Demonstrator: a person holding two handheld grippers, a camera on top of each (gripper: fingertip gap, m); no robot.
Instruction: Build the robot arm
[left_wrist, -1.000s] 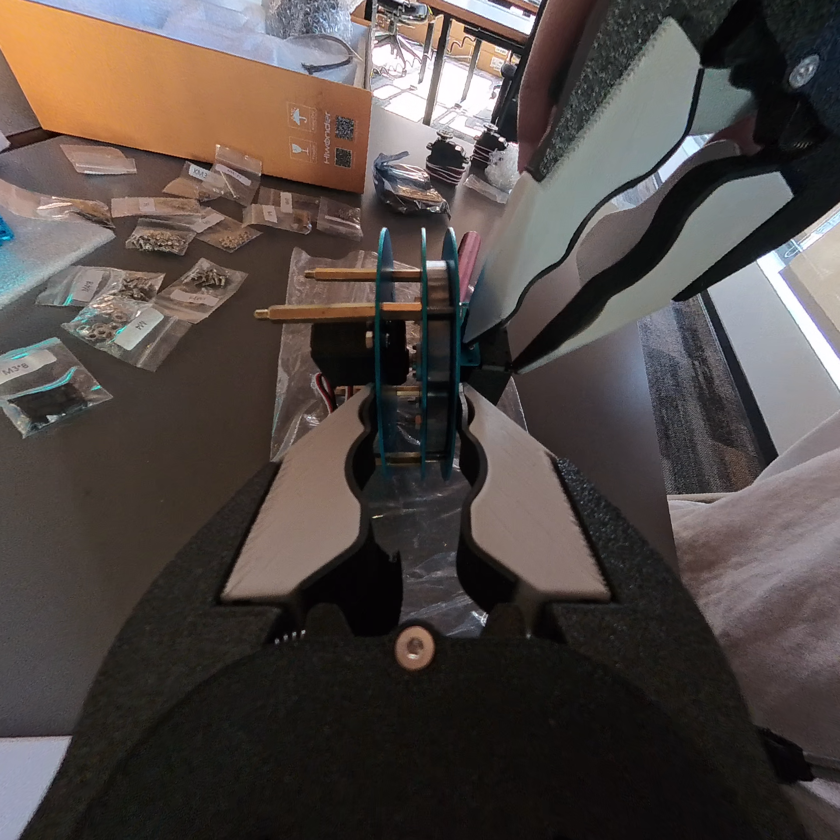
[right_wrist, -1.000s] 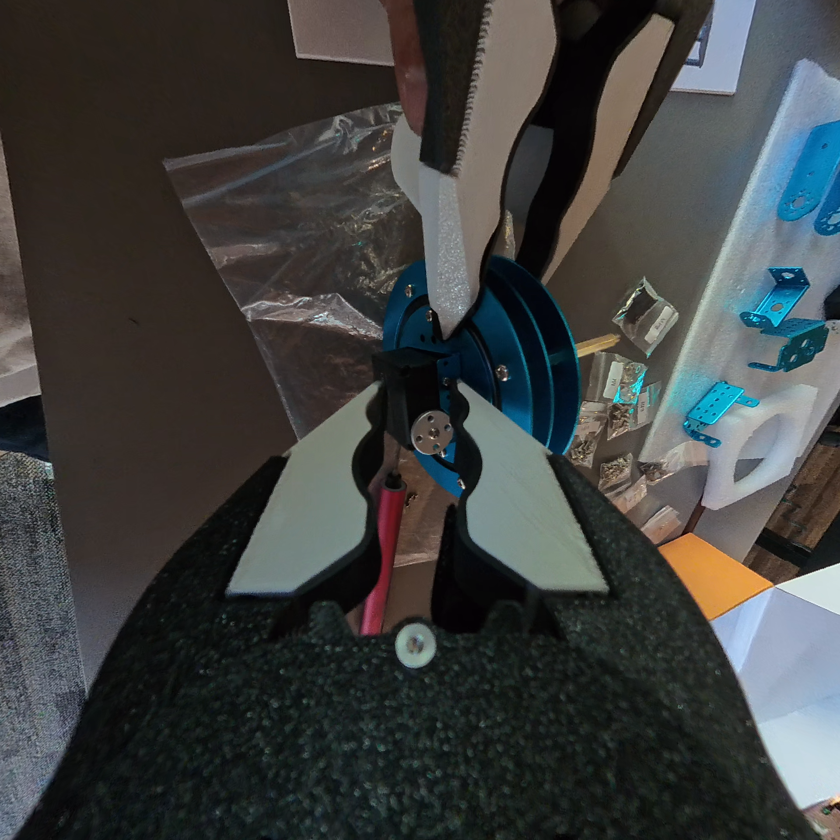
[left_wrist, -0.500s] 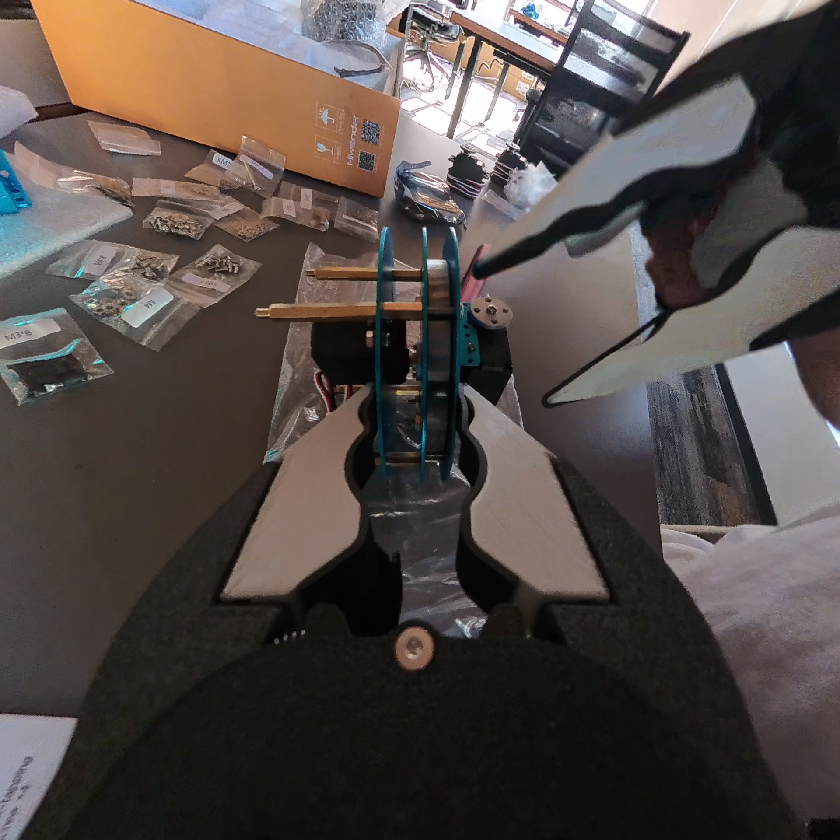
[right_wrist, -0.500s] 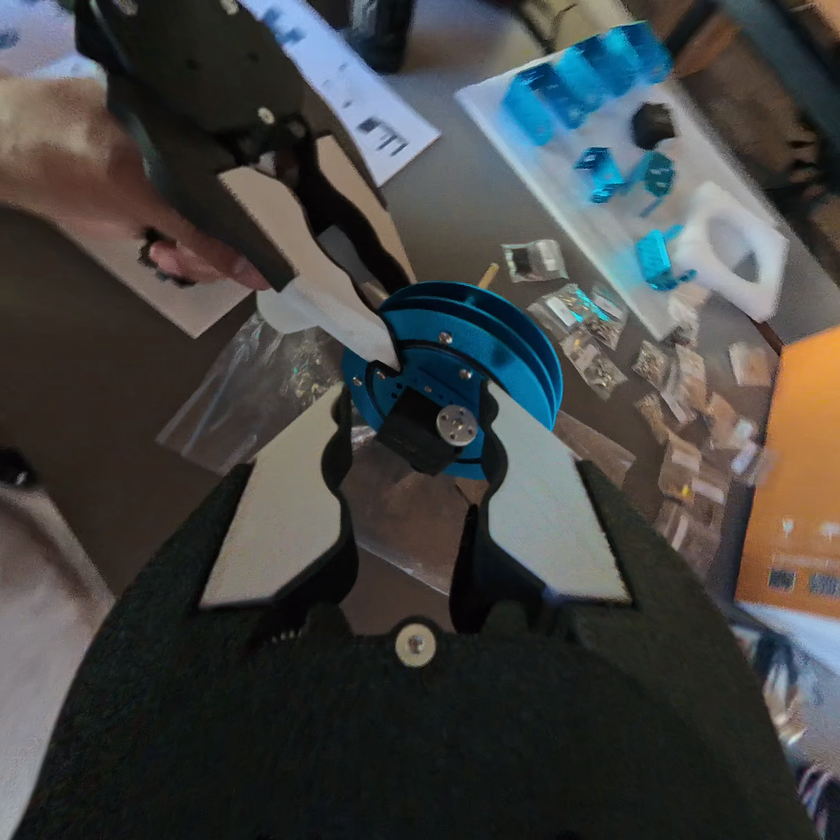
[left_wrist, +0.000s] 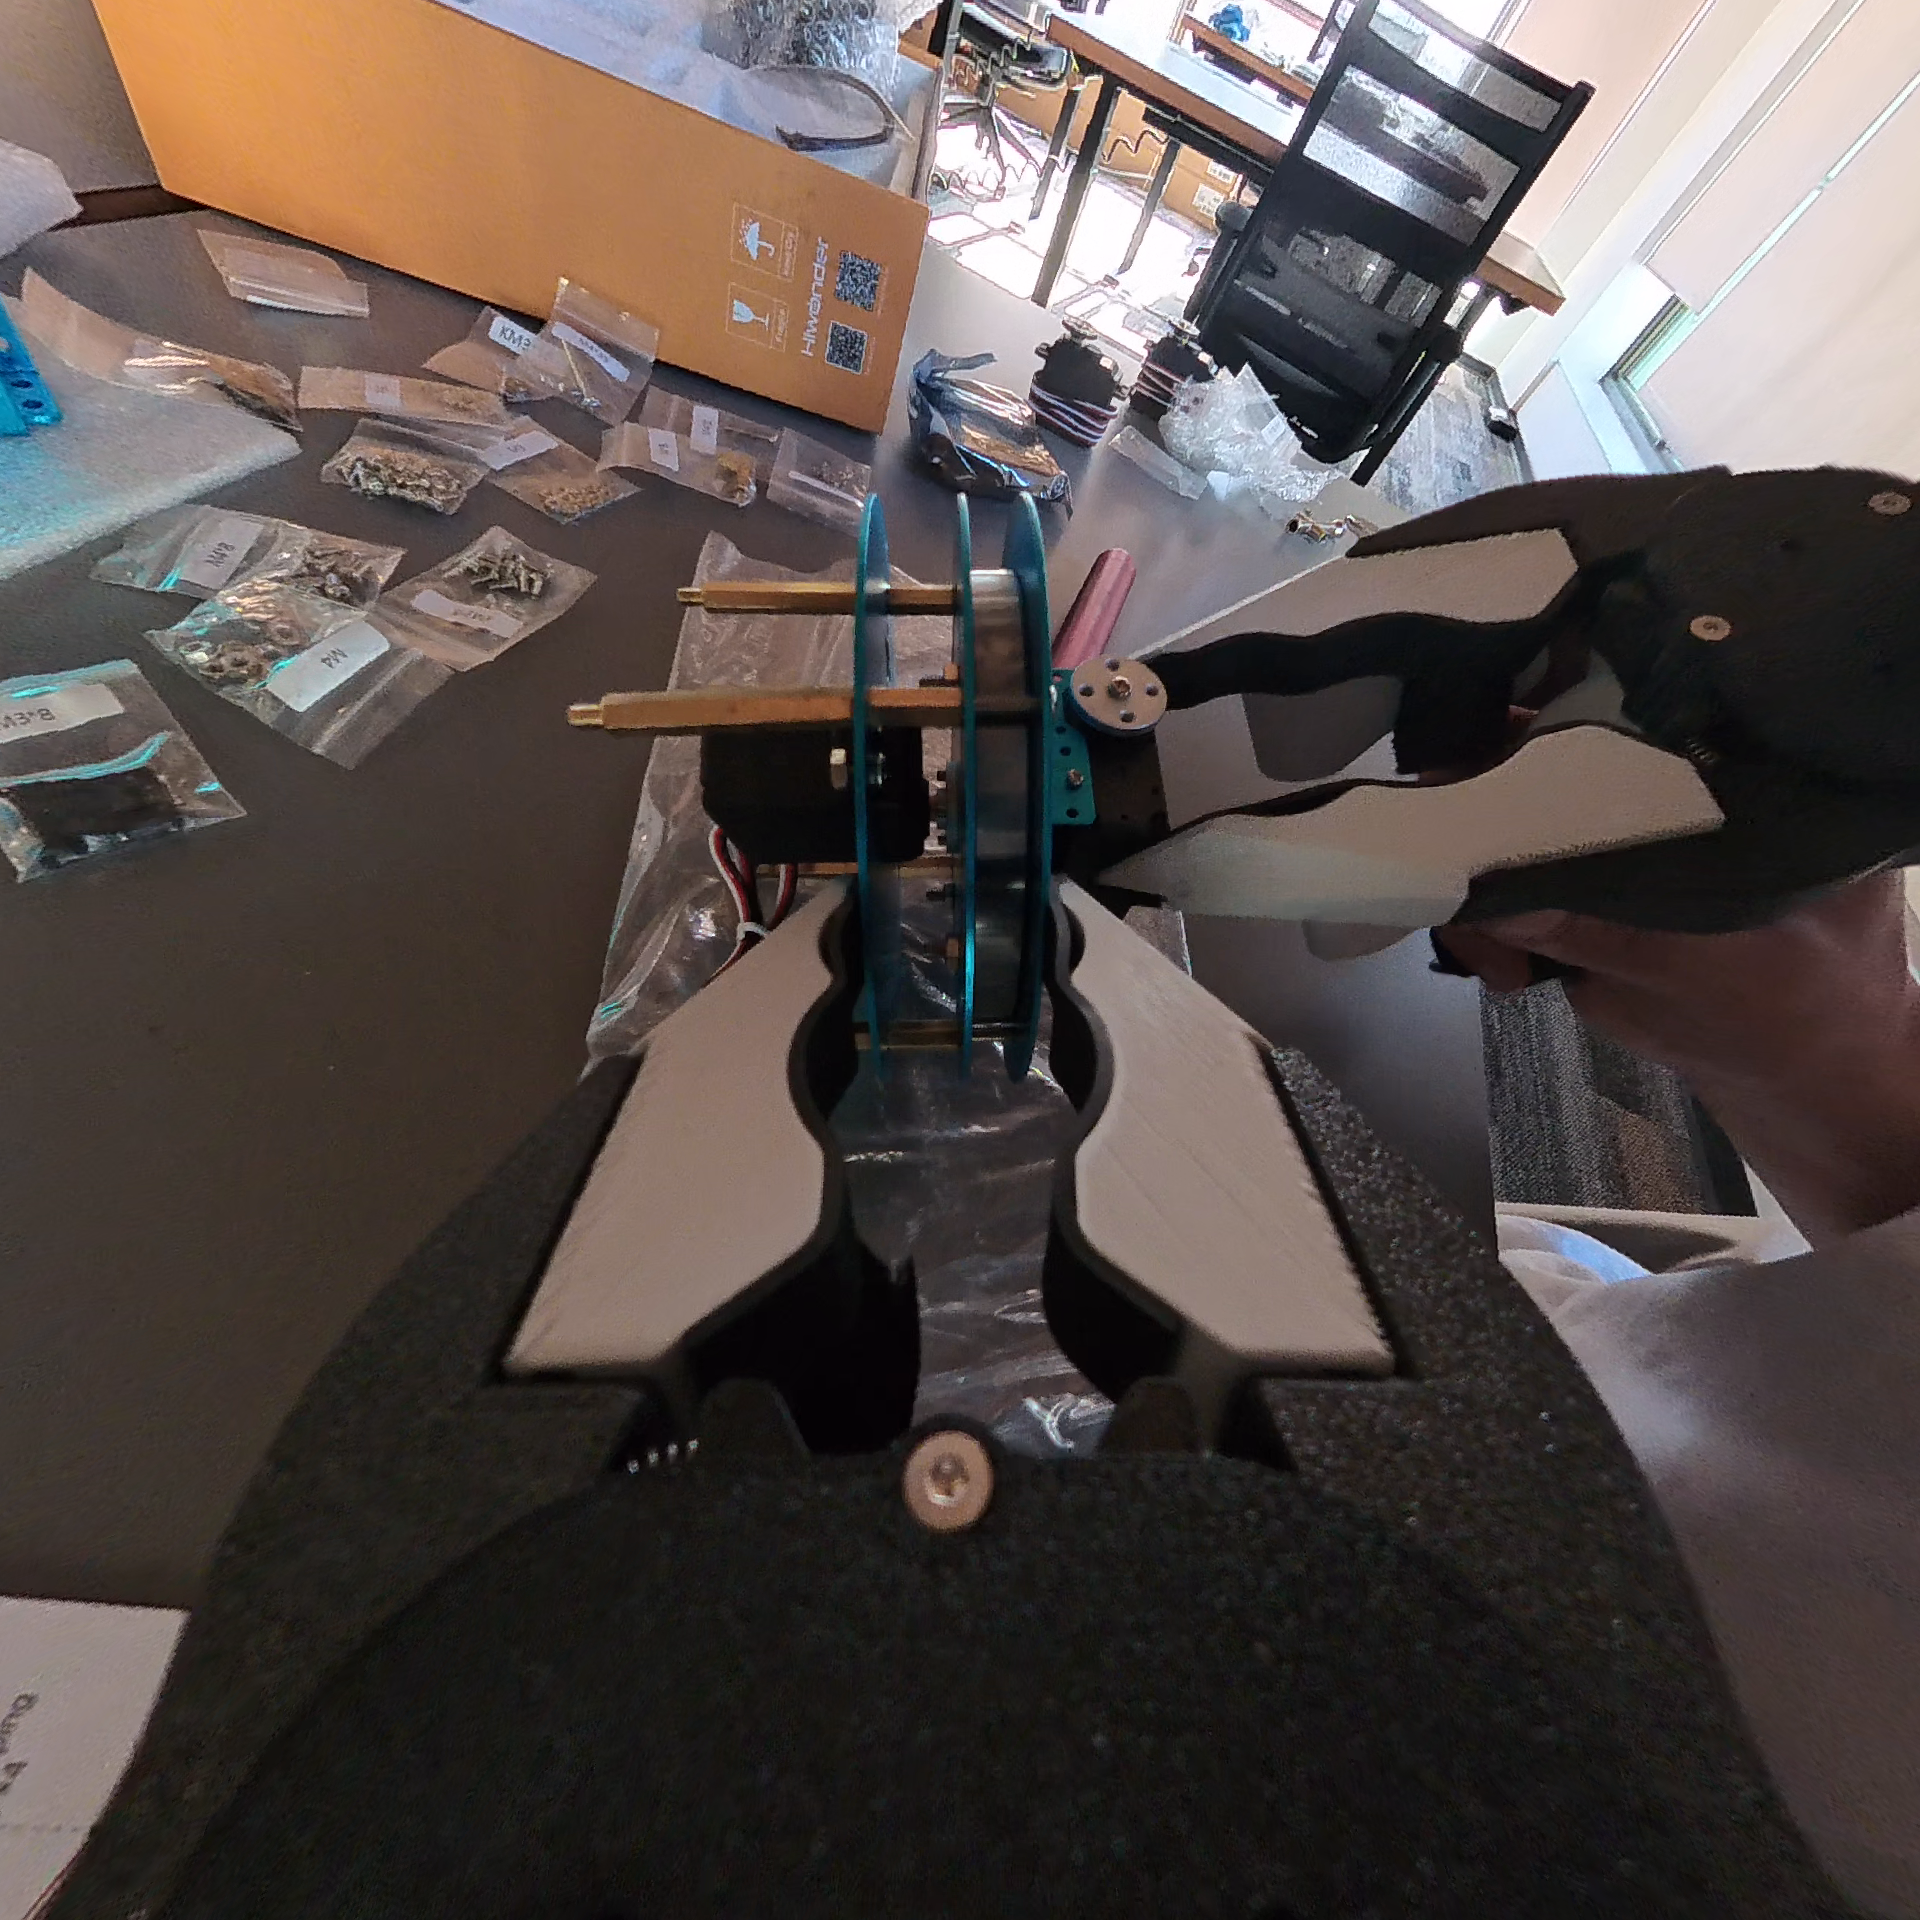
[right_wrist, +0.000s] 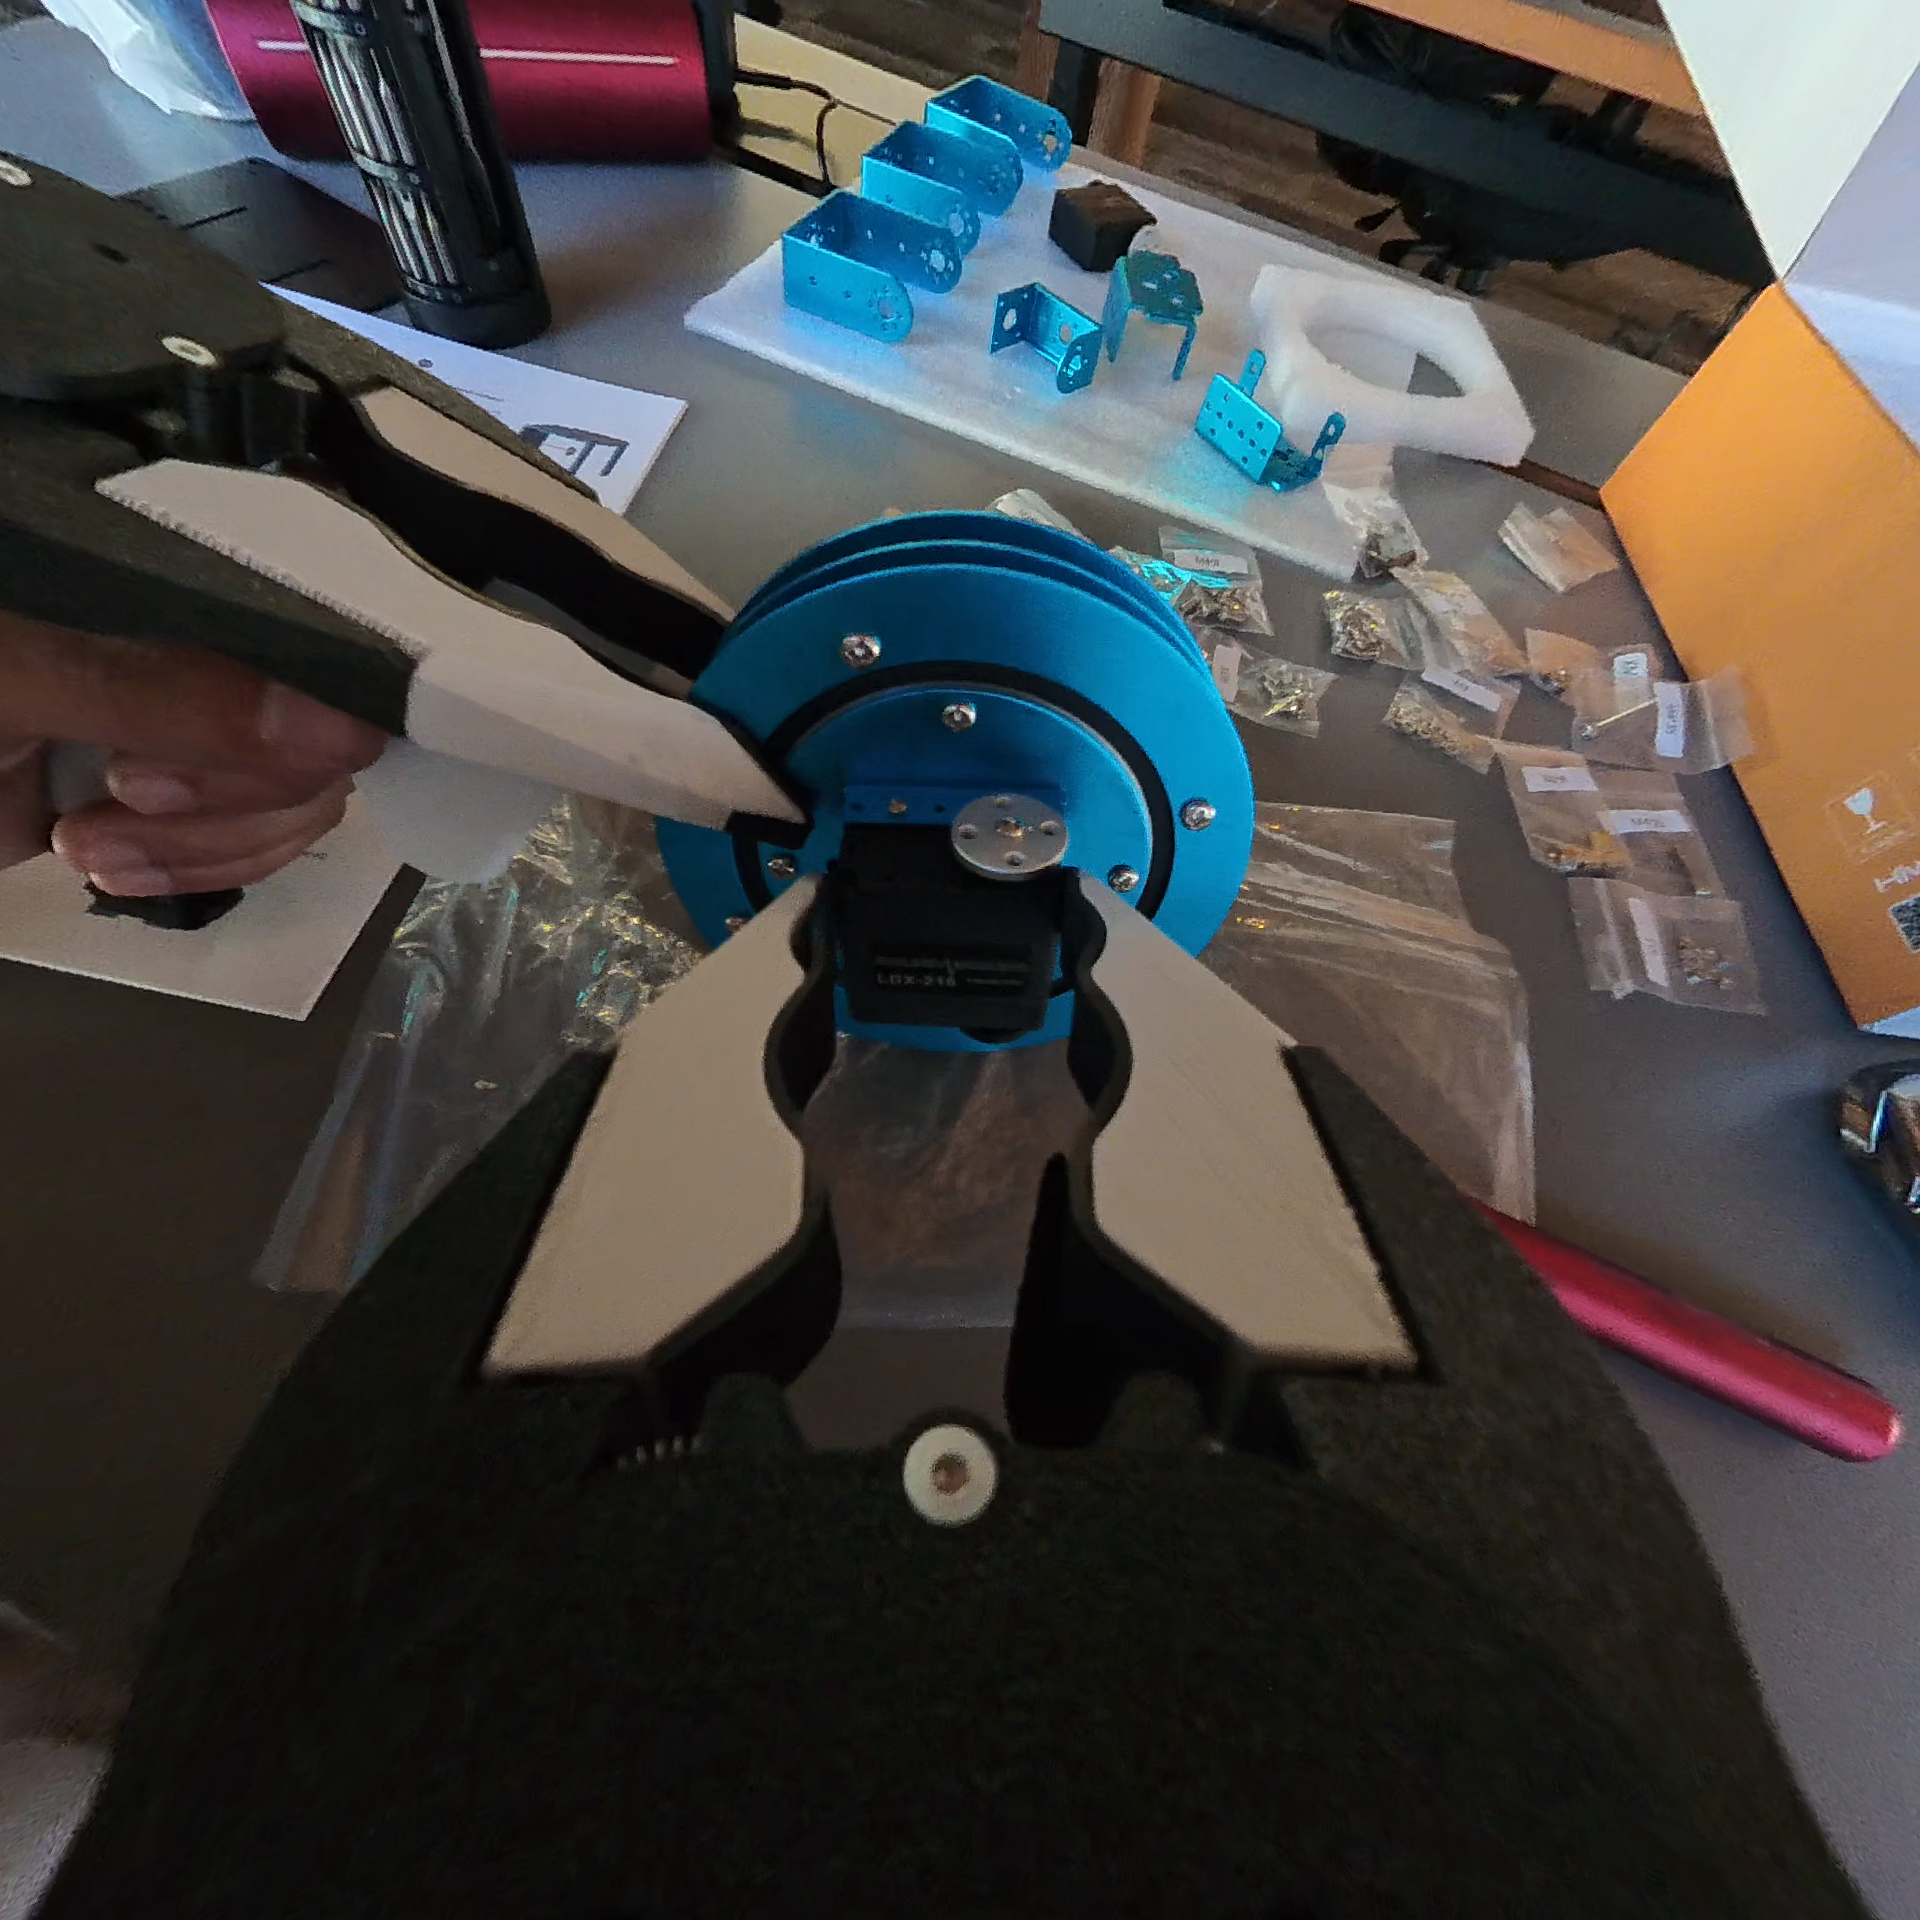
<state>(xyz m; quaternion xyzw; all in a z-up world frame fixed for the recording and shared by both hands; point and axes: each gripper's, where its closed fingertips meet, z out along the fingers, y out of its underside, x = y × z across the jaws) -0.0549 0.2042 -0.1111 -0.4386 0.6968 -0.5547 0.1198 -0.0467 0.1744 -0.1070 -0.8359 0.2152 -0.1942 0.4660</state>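
Dark grey surface (left_wrist: 312, 1039) carries everything, with an orange box (left_wrist: 520, 187) at its far edge and small bags of screws (left_wrist: 312, 665) scattered in front.

The left tool (left_wrist: 951, 904) is closed partway on the lower rim of the blue disc assembly (right_wrist: 997, 644), one finger on each outer disc. It holds the assembly on edge above a clear plastic bag (right_wrist: 1382, 935), brass standoffs (left_wrist: 727, 712) pointing left.

The right tool (right_wrist: 945, 894) is about half open, its fingers either side of the black servo (right_wrist: 935, 966) on the disc face. Whether they press on it cannot be told.

As a judgement, the left hold should stay square and firm, since the thin rims could twist out. The right fingers should meet the servo's flat sides, clear of the silver horn (right_wrist: 1010, 831) and the wires behind.

A second ago the right tool pointed steeply down, close in at the servo. Half a second ago it had pulled away, tilted and wider open. Now it lies level and has come back round the servo. The left tool has kept its grip throughout.
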